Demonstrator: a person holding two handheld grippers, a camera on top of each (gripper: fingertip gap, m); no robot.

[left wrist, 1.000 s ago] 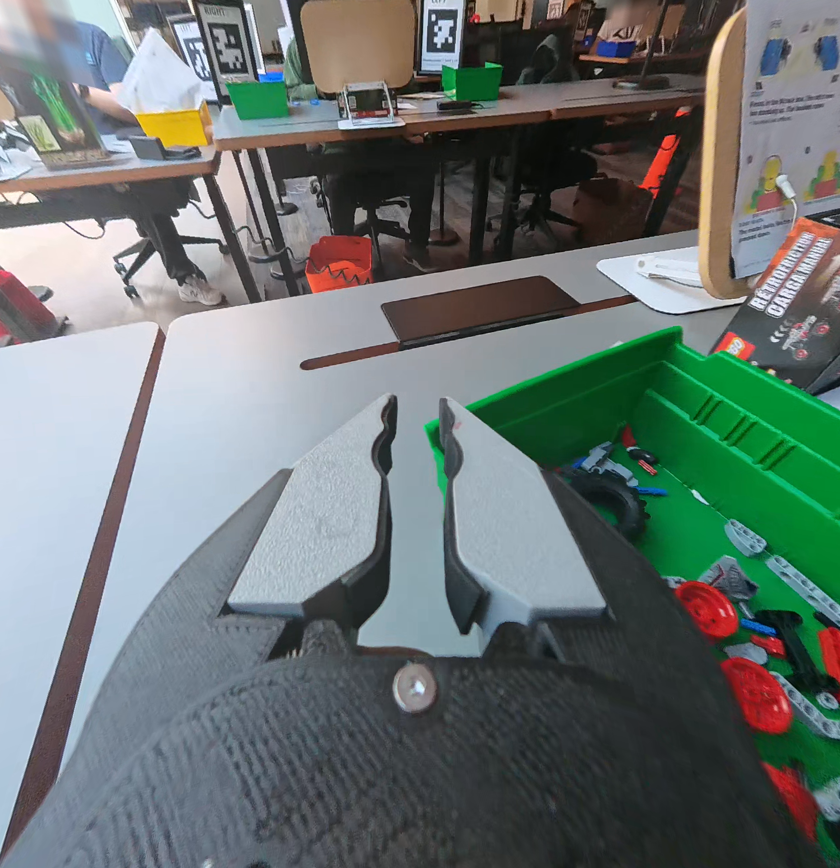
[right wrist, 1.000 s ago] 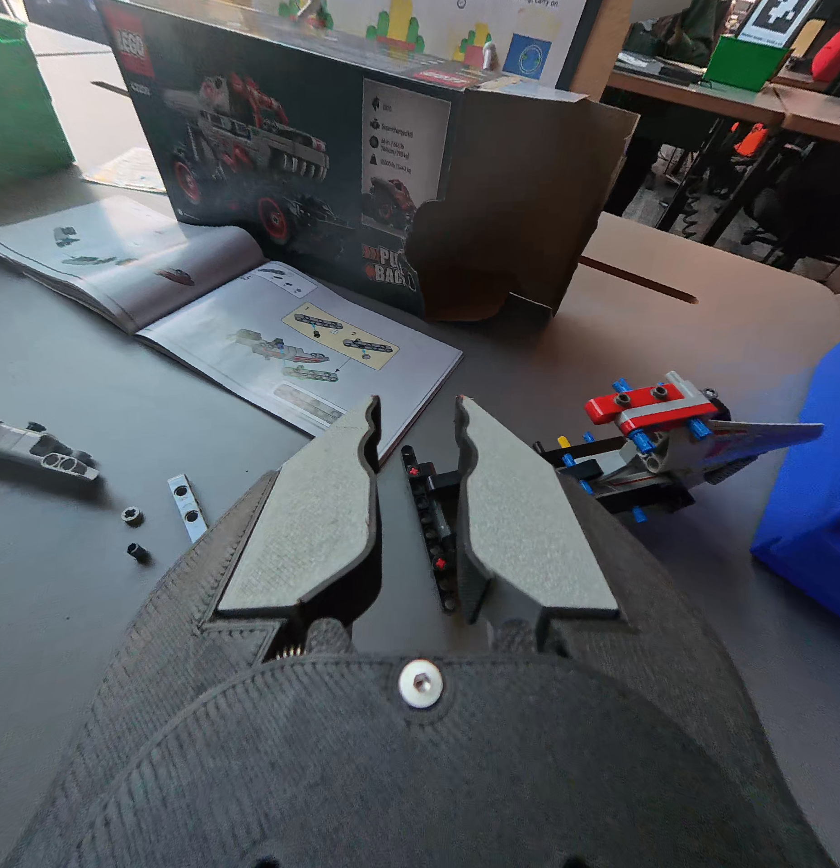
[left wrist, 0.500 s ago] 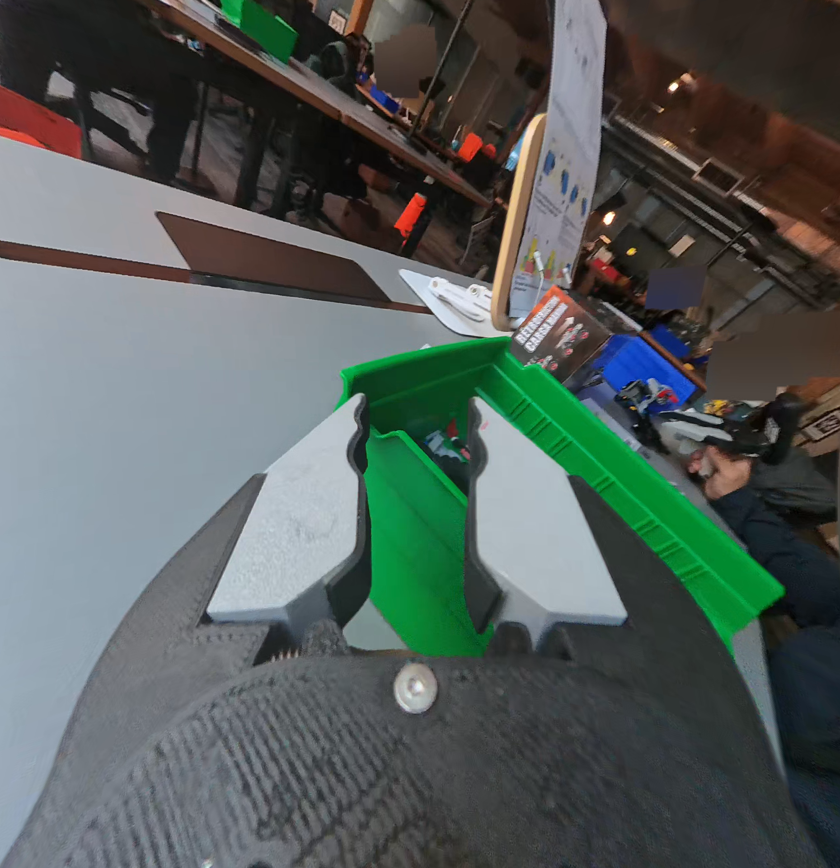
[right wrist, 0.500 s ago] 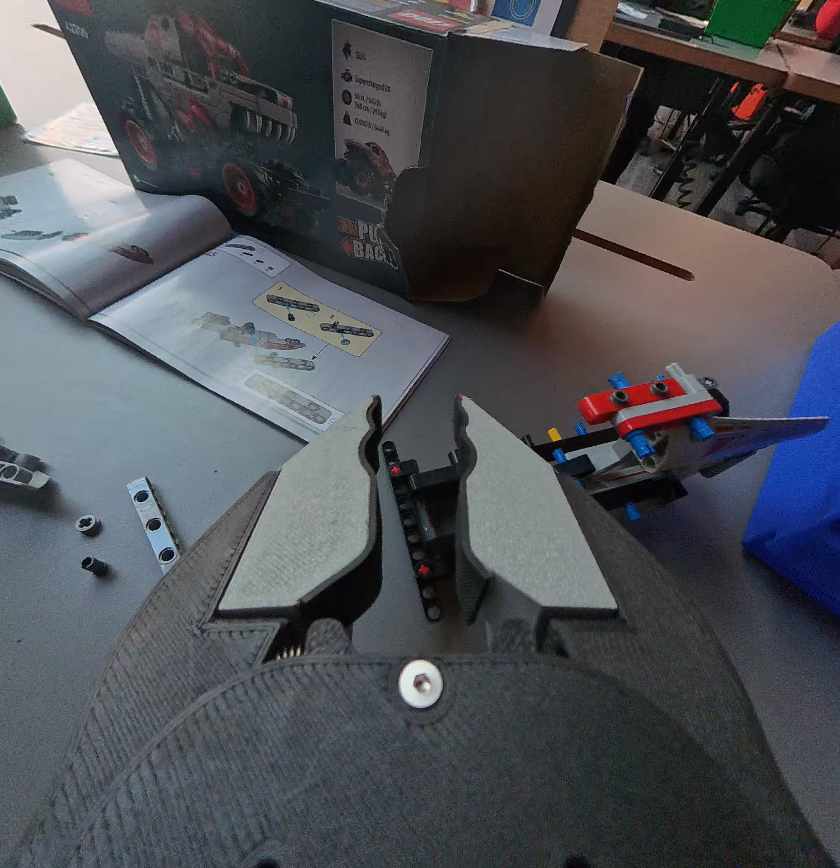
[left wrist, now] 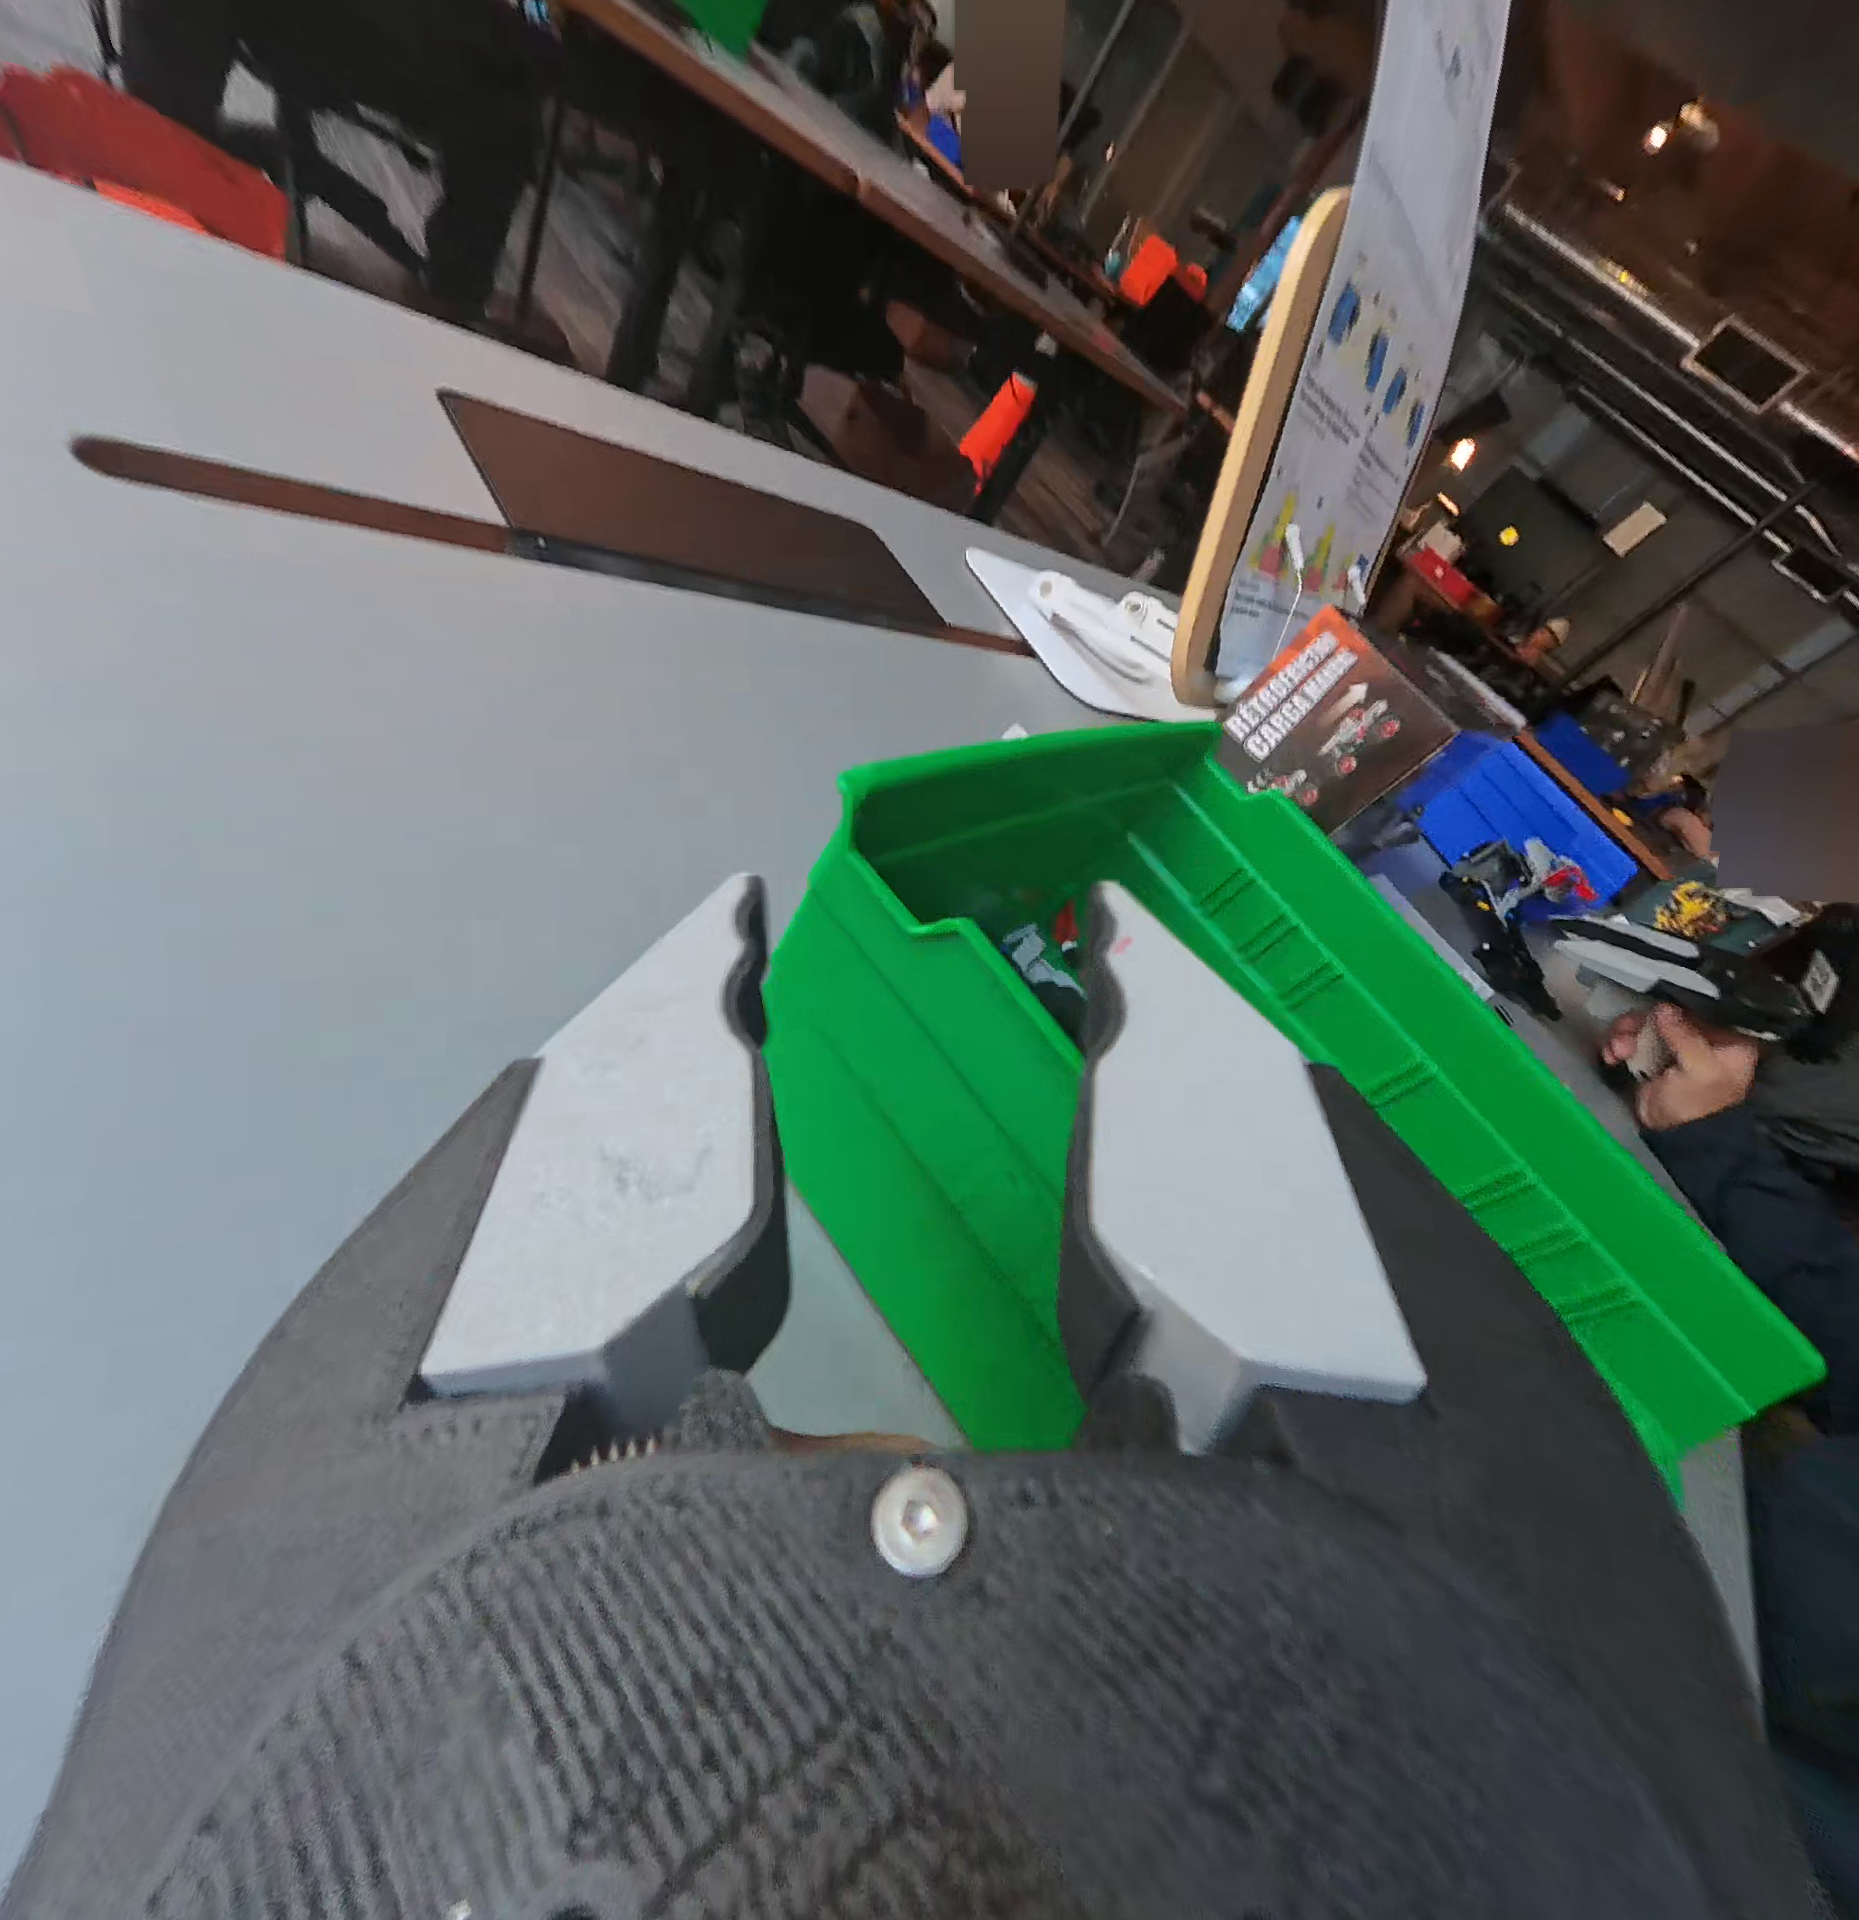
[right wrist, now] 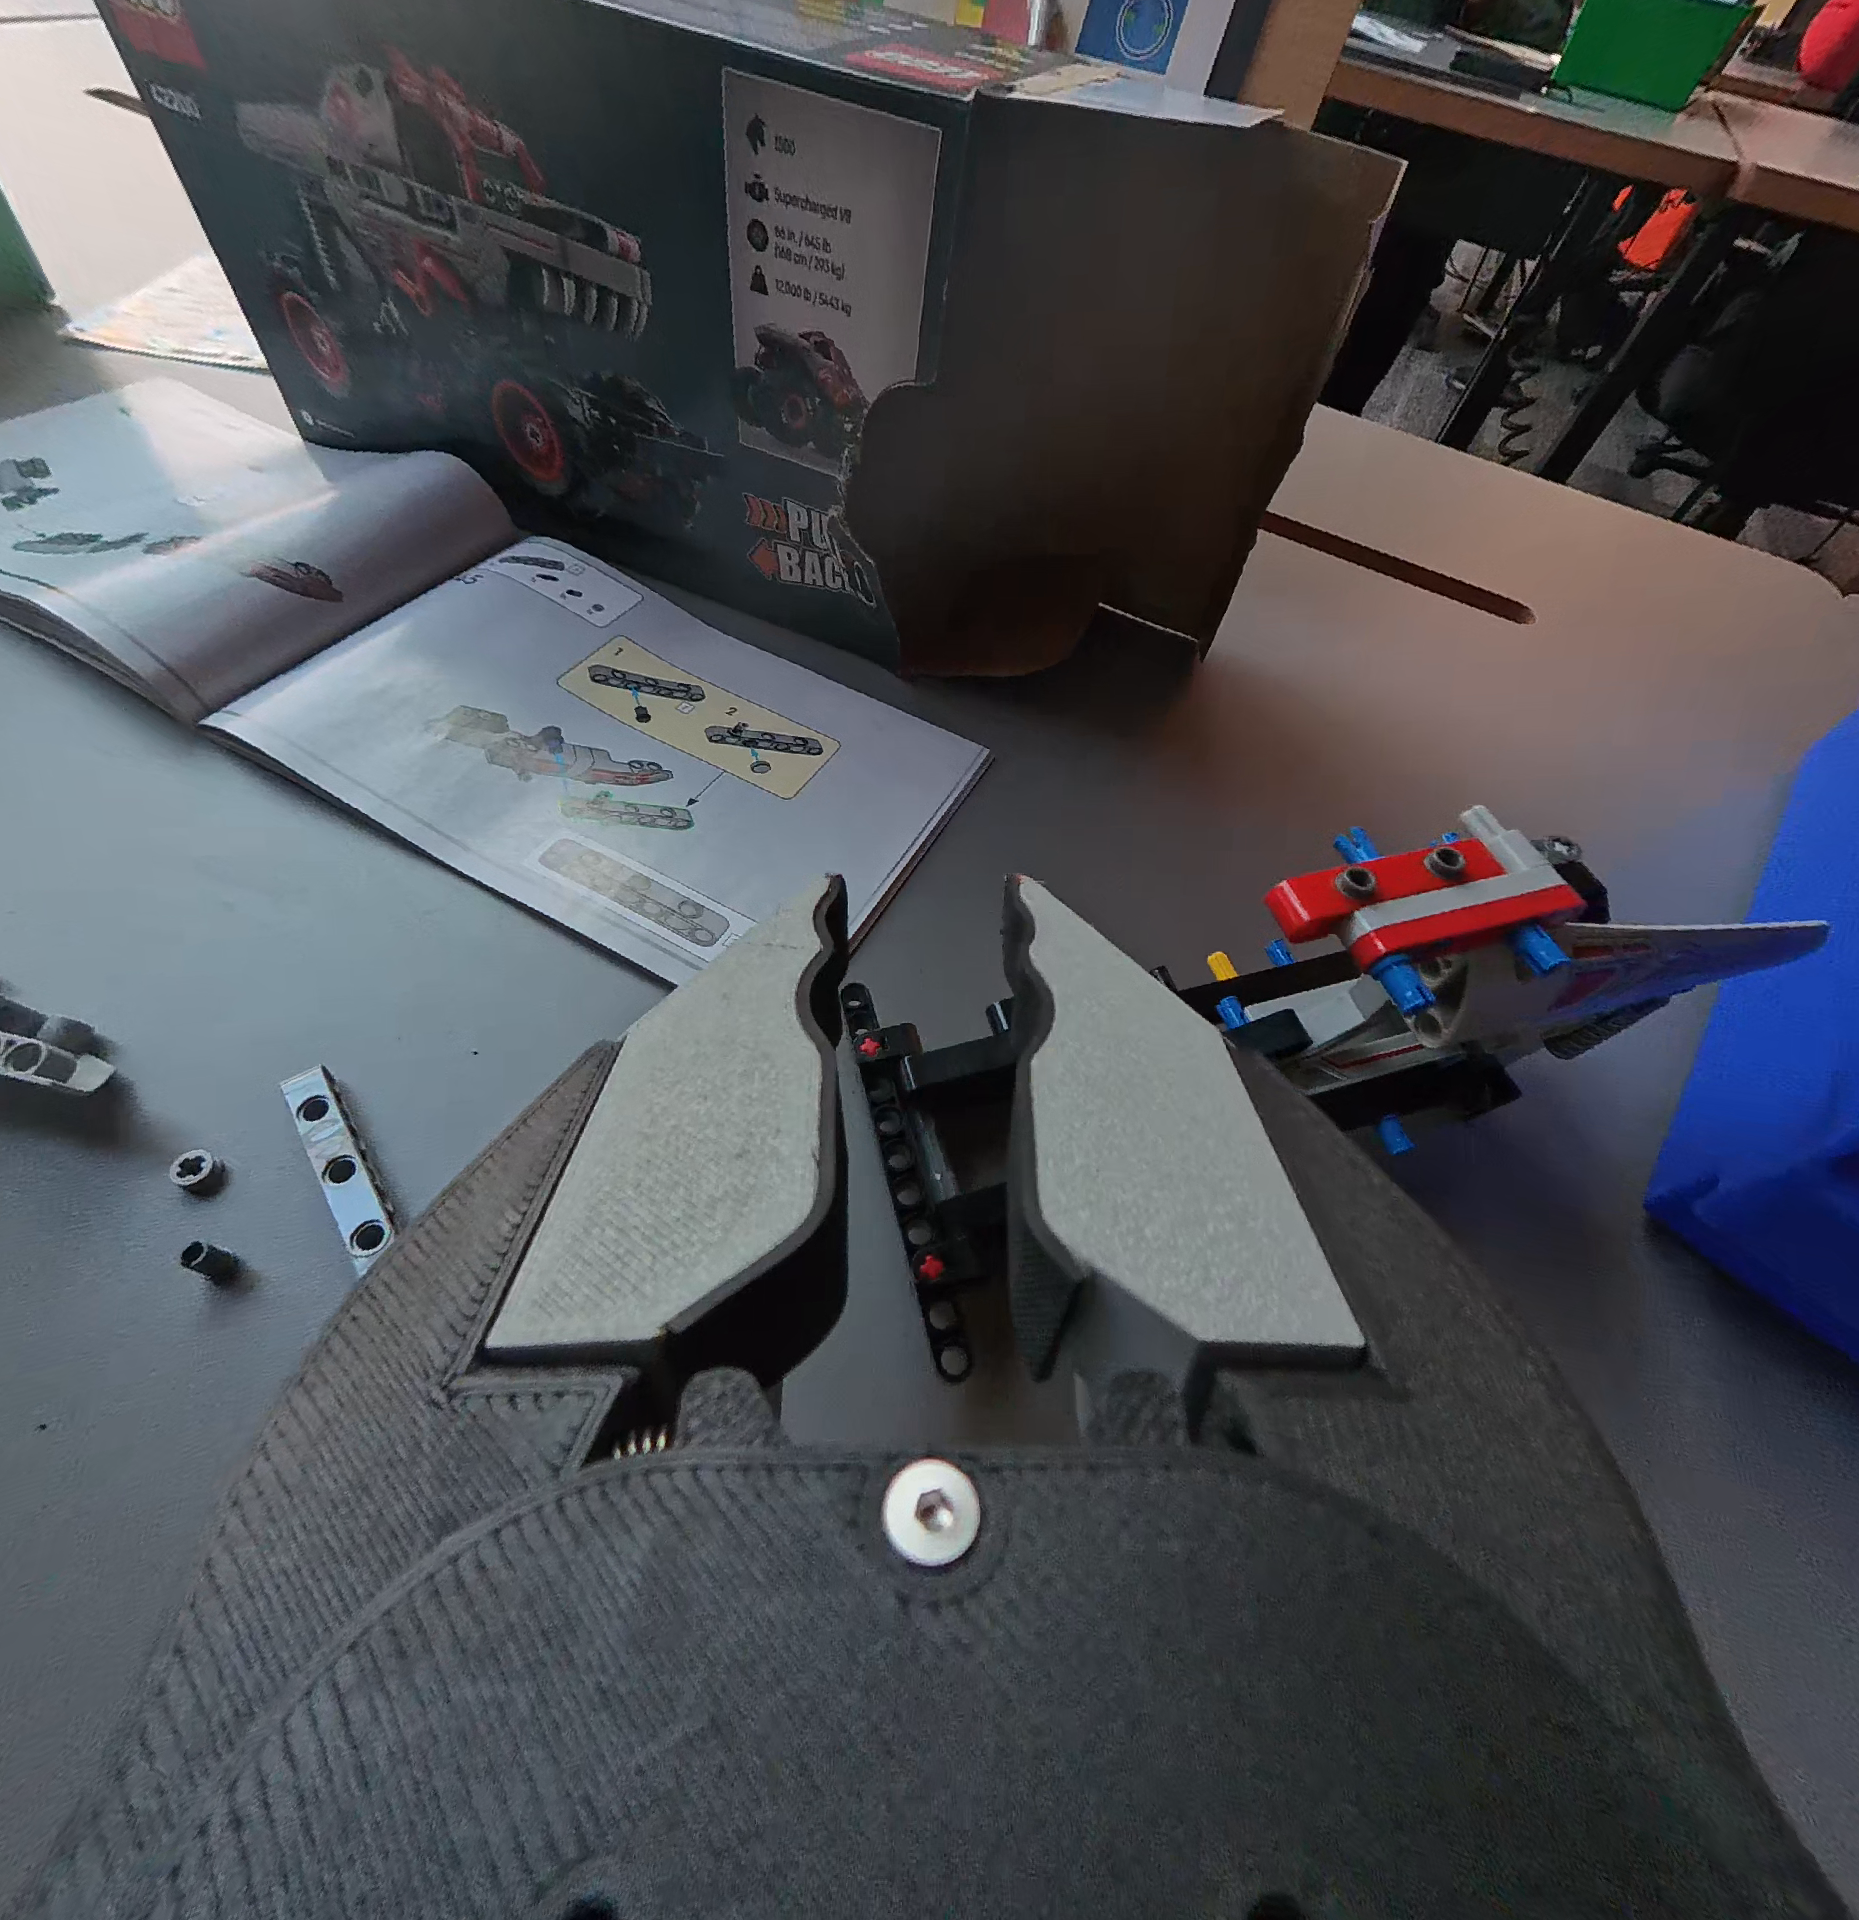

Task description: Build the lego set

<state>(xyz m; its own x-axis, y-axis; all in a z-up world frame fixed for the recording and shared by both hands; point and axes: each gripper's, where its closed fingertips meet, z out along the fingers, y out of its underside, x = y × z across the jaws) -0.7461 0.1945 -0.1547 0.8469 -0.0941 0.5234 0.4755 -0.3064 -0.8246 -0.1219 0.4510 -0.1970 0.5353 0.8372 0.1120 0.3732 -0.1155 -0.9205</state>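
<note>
The lego set's half-built model (right wrist: 1424, 966), black, grey and red with blue pins, lies on the dark worktop (right wrist: 281, 935) near its right edge, just beside a blue bin (right wrist: 1798, 1039). The right gripper (right wrist: 925, 914) hangs over the model's black end, its fingers (right wrist: 696, 1122) spread apart with a black beam (right wrist: 904, 1164) of the model showing in the gap; whether the fingers touch it cannot be told. Behind lies an open instruction booklet (right wrist: 489, 707), and past it the set's box (right wrist: 613, 291) stands upright. Toward the left edge lie a small grey beam (right wrist: 338, 1169), two tiny dark pieces (right wrist: 200, 1172) and a grey part (right wrist: 31, 1049). In the left wrist view the left gripper (left wrist: 925, 935) is tilted, its fingers (left wrist: 634, 1132) released and set wide on either side of the near wall of a green bin (left wrist: 925, 1143), one outside and one inside; contact cannot be told. Loose pieces (left wrist: 1039, 951) show inside the bin, mostly hidden. Beyond it a hand (left wrist: 1683, 1060) holds the other gripper.
</note>
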